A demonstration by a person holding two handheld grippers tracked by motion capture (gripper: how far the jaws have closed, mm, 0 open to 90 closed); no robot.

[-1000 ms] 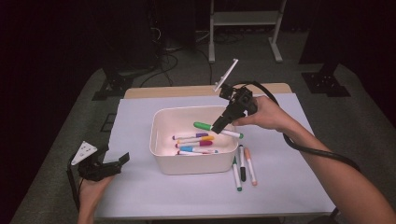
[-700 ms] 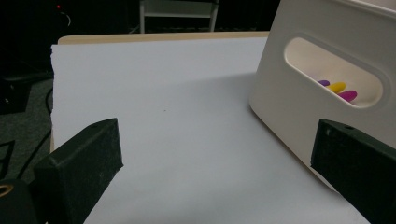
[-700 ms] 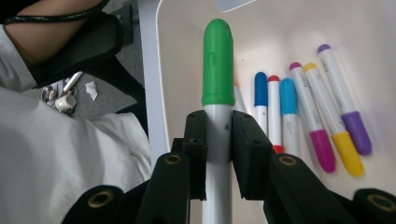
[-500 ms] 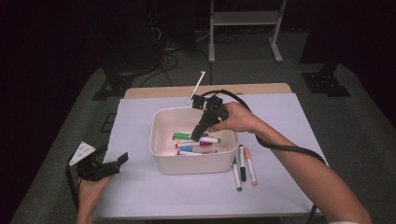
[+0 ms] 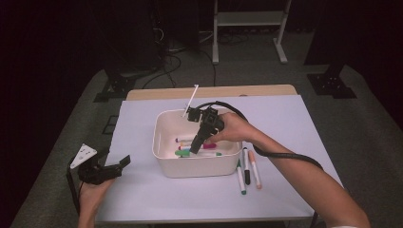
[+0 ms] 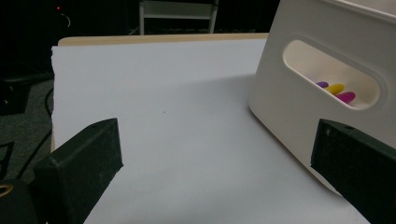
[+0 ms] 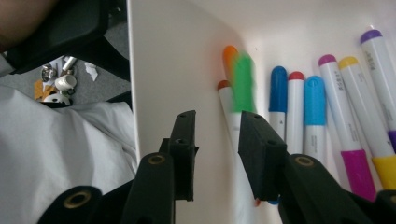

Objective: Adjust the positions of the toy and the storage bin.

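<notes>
A white plastic bin [image 5: 161, 159] stands mid-table and holds several coloured markers [image 5: 209, 146]. My right gripper [image 5: 194, 151] points down into it. In the right gripper view its jaws have just been opening and now stand apart, my right gripper [image 7: 217, 122] having nothing between the pads. A green-capped marker [image 7: 243, 84], blurred, lies free just past the right-hand jaw, against the bin's wall [image 7: 177, 65]; from above the green marker [image 5: 183, 153] is at the gripper's tip. My left gripper [image 5: 110, 167] rests open at the table's left edge, facing the bin [image 6: 289, 112]. The left gripper [image 6: 212, 163] is empty.
Three markers [image 5: 247, 172] lie on the white table cover [image 5: 294, 128] just right of the bin. The right gripper's cable [image 5: 285, 154] runs along the forearm. Dark floor, cables and a stand's legs [image 5: 247, 33] lie beyond the far edge.
The right gripper has moved left and down into the bin with the green marker. Its jaws have parted and the marker now lies loose. The left gripper has not moved.
</notes>
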